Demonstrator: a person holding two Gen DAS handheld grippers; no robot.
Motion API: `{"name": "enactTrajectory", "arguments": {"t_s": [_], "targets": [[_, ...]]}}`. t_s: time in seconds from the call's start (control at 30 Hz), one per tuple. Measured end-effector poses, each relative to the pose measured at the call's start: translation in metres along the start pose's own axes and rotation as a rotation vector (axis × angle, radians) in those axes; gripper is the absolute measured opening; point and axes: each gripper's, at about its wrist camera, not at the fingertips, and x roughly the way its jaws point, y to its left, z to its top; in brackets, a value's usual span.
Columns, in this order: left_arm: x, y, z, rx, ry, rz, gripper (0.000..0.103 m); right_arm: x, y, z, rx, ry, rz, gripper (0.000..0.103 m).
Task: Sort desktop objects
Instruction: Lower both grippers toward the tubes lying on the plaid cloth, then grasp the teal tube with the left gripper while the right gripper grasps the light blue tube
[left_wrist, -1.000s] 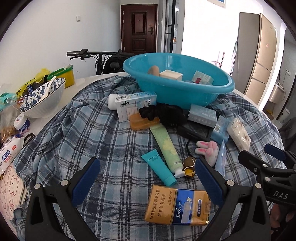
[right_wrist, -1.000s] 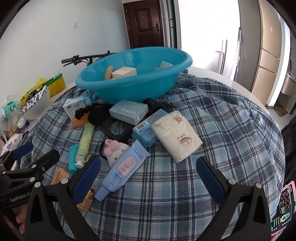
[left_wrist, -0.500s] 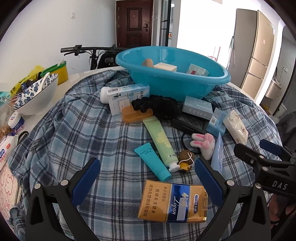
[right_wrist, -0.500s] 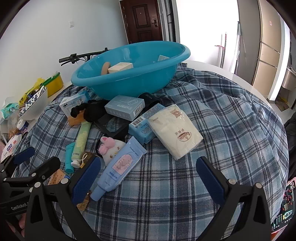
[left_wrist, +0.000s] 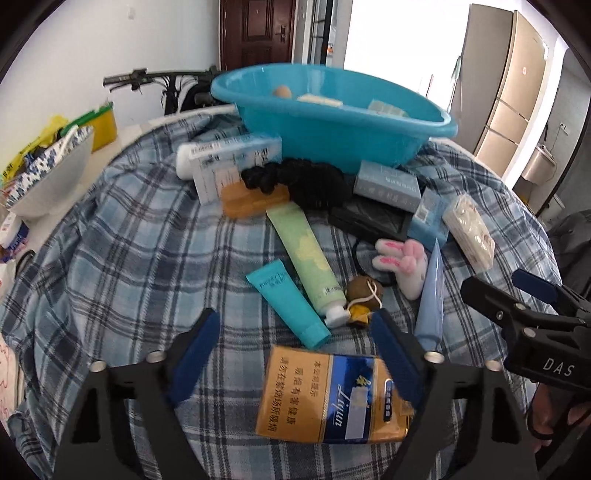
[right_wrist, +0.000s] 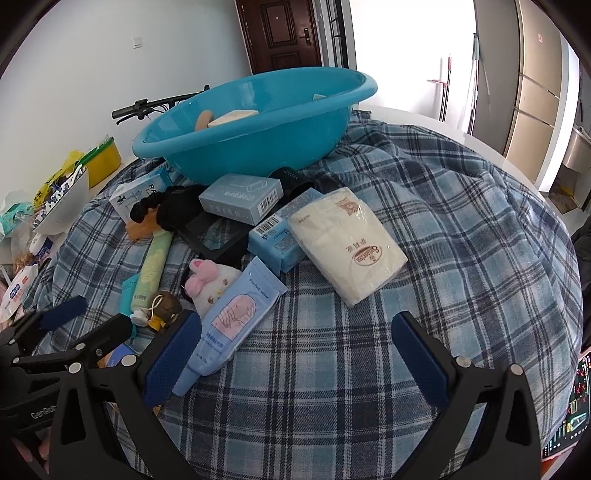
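Basin (left_wrist: 332, 122) behind boxes (left_wrist: 386, 182); tubes (left_wrist: 306, 258) before them.

Glossy plastic basin (left_wrist: 332, 129), woven cloth (right_wrist: 461, 240) (matt)

Ahead: white wall (left_wrist: 166, 40), dark brown door (left_wrist: 256, 33), bright doorway (left_wrist: 399, 40). Ahead-right: beige refrigerator (left_wrist: 513, 92).

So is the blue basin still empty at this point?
No. The blue basin already holds a cream box, a round tan item and a pale blue box.
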Motion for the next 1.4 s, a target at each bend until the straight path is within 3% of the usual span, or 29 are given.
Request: {"name": "enactTrajectory", "arguments": {"t_s": [0.03,0.1,0.17,0.5,0.83,0.87,0.97,1.23,1.4], "targets": [[0.003,0.0,-0.001,-0.005,0.013,-0.004,0.068,0.001,0.0,0.0,0.003,0.002,0.002,0.102],[0.009,0.003,-0.001,-0.026,0.041,-0.025,0.048,0.001,-0.001,0.0,0.005,0.004,0.007,0.102],[0.012,0.006,-0.002,-0.051,0.065,-0.064,0.038,0.001,-0.001,-0.001,0.005,0.004,0.01,0.102],[0.02,-0.001,0.008,-0.022,0.068,-0.074,0.037,0.006,0.007,-0.004,-0.025,0.014,0.024,0.102],[0.019,0.017,0.005,-0.044,0.087,0.036,0.037,0.005,0.001,-0.002,-0.008,0.005,0.02,0.101],[0.018,0.02,0.005,-0.047,0.086,0.043,0.036,0.005,0.002,-0.002,-0.01,0.008,0.02,0.1],[0.02,0.027,0.006,-0.063,0.093,0.041,0.02,0.008,0.006,-0.003,-0.027,0.017,0.024,0.098],[0.015,0.027,0.008,-0.06,0.067,-0.001,0.02,0.01,0.017,-0.005,-0.067,0.026,0.025,0.095],[-0.001,0.025,0.011,-0.052,0.014,0.011,0.02,0.014,0.014,-0.003,-0.029,0.04,0.053,0.079]]}}
